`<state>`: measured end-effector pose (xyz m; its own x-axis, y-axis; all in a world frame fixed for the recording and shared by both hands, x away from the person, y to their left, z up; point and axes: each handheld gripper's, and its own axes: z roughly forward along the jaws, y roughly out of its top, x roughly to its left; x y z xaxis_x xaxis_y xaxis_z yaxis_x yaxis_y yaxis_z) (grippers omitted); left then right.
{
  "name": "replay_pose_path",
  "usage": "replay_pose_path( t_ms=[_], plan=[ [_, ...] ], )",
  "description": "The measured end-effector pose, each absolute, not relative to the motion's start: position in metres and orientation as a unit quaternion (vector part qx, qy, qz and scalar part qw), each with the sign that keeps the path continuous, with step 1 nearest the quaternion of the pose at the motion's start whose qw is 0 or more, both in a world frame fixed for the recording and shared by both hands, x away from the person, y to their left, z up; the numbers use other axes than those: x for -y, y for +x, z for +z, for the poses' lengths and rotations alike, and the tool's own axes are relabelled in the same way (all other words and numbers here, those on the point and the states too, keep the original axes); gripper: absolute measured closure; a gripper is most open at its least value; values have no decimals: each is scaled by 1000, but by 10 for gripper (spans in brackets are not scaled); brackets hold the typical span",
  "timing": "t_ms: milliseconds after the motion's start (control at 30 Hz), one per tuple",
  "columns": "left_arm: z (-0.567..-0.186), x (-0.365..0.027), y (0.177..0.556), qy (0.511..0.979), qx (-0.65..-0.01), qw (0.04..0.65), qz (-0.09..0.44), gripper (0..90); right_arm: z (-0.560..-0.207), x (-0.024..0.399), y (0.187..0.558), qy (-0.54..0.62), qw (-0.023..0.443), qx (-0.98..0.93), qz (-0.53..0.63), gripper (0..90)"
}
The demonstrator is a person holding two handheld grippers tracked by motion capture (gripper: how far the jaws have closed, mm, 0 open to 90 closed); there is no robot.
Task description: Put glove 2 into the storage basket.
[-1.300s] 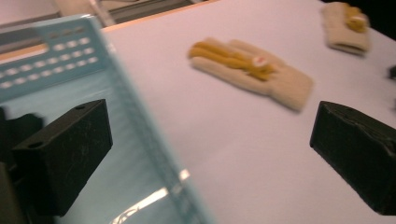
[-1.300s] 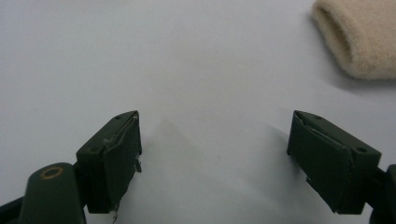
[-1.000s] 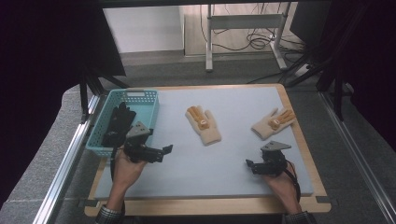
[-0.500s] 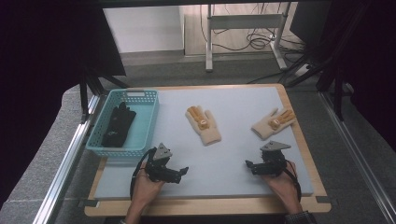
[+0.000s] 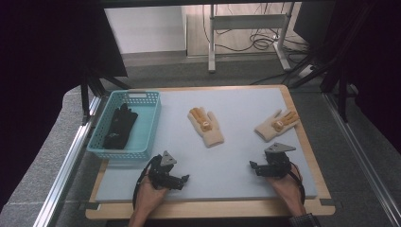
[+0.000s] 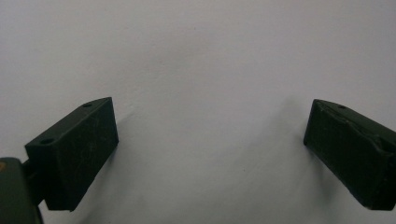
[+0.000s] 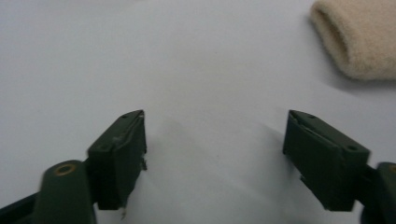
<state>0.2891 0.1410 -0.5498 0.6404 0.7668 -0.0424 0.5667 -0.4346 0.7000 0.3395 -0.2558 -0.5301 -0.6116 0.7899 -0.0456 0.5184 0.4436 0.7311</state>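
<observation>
- My left gripper (image 5: pixel 182 178) sits low on the pale grey-blue table mat (image 5: pixel 236 161), near the front edge, just in front of the near right corner of the turquoise slotted plastic basket (image 5: pixel 142 142). Jaws point right, toward table centre.
- Left gripper view: both black jaws spread wide, bare mat between them, nothing held. Left gripper (image 6: pixel 210 140) is empty.
- My left hand (image 5: pixel 151 191) wraps the gripper body from below; black cable loops out on its left side.
- My right gripper (image 5: pixel 254 167) sits on the mat at front right, jaws pointing left toward centre. Grey three-cornered plate on top.
- Right gripper view: jaws wide apart, only mat between them, nothing gripped. Right gripper (image 7: pixel 215 140) is empty too.
- My right hand (image 5: pixel 283 187) holds it from behind; a dark wristband shows at the bottom edge.
- Black fabric glove (image 5: pixel 119 126) lies inside the basket, toward its left side.
- Cream knit glove with orange fingers (image 5: pixel 206 126) lies flat mid-mat, cuff toward me, well apart from both grippers.
- Second cream knit glove with orange patches (image 5: pixel 276 125) lies at mid right, beyond my right gripper, not touching it. Its cuff (image 7: pixel 355 39) shows top right in the right gripper view.
- Mat rests on a light wooden board (image 5: pixel 213 210).
</observation>
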Motion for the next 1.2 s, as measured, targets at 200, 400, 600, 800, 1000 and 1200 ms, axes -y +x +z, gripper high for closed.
replay_pose_path(
  t_ms=[200,400,600,800,1000,1200],
  plan=[
    [-550,-141,289,835,-399,351,144,33,-522,255,342,392,180,-830,353,316],
    [-550,-141,289,835,-398,350,144,33,-517,248,354,389,161,-835,355,328],
    [-550,-141,289,836,-398,350,145,34,-513,240,369,382,159,-837,360,333],
    [-550,-141,288,835,-398,350,145,34,-505,227,385,374,140,-832,385,431],
    [-550,-141,288,835,-398,350,146,34,-497,202,407,354,129,-840,390,545],
    [-550,-142,288,836,-397,350,146,35,-495,177,430,346,123,-844,390,660]
  ],
)
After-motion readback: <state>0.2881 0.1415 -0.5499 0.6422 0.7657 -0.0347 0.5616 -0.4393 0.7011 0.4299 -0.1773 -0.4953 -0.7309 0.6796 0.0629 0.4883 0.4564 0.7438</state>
